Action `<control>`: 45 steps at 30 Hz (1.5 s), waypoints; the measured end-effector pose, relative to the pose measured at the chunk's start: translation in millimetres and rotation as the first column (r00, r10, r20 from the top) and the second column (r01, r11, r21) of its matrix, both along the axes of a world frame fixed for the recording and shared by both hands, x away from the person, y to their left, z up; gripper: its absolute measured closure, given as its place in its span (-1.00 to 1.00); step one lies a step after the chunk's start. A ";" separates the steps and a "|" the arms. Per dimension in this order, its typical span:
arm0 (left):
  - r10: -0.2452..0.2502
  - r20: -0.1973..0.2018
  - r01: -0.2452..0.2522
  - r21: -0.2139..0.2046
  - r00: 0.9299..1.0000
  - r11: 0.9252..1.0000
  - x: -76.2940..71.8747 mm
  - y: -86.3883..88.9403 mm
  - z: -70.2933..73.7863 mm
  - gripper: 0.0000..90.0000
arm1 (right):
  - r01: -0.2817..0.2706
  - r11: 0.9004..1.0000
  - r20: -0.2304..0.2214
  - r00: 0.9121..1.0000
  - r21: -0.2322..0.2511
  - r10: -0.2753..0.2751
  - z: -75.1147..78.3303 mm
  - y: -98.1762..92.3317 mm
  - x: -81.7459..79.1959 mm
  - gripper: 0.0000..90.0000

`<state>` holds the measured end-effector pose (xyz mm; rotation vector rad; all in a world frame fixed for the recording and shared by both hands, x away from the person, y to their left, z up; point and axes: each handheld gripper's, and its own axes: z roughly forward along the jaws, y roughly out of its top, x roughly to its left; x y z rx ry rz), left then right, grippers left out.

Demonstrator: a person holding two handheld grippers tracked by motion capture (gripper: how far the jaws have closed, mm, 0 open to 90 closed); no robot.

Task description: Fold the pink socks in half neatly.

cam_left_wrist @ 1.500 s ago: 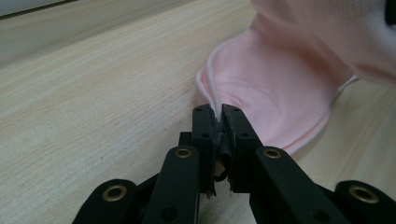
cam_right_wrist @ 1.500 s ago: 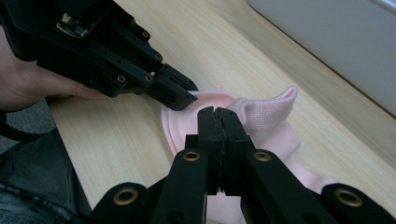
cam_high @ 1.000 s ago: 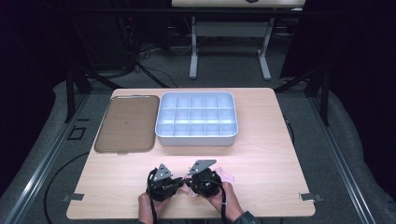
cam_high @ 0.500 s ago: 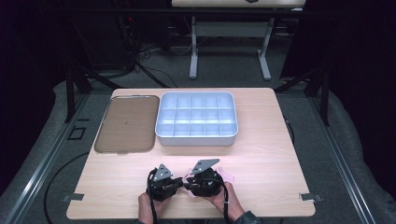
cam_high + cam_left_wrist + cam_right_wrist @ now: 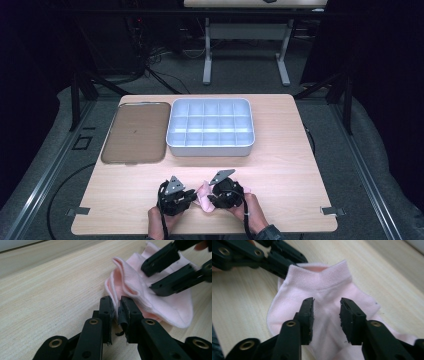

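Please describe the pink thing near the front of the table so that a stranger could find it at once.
On the wooden table, go to the near edge, in front of the white divided tray. There a small pink sock lies between the left gripper and the right gripper. It is the only soft, pink item there.

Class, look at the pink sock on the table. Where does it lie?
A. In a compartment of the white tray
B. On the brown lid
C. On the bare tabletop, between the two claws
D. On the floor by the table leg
C: the sock lies on the wooden table at its near edge, between the left claw and the right claw, well short of the tray.
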<state>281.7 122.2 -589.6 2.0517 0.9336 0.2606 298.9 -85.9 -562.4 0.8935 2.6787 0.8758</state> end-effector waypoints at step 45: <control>0.057 -0.007 -0.057 -0.061 0.998 0.996 -4.6 21.6 8.2 0.21 | 0.049 0.981 0.034 0.998 0.190 -0.056 17.8 -27.5 -5.0 0.02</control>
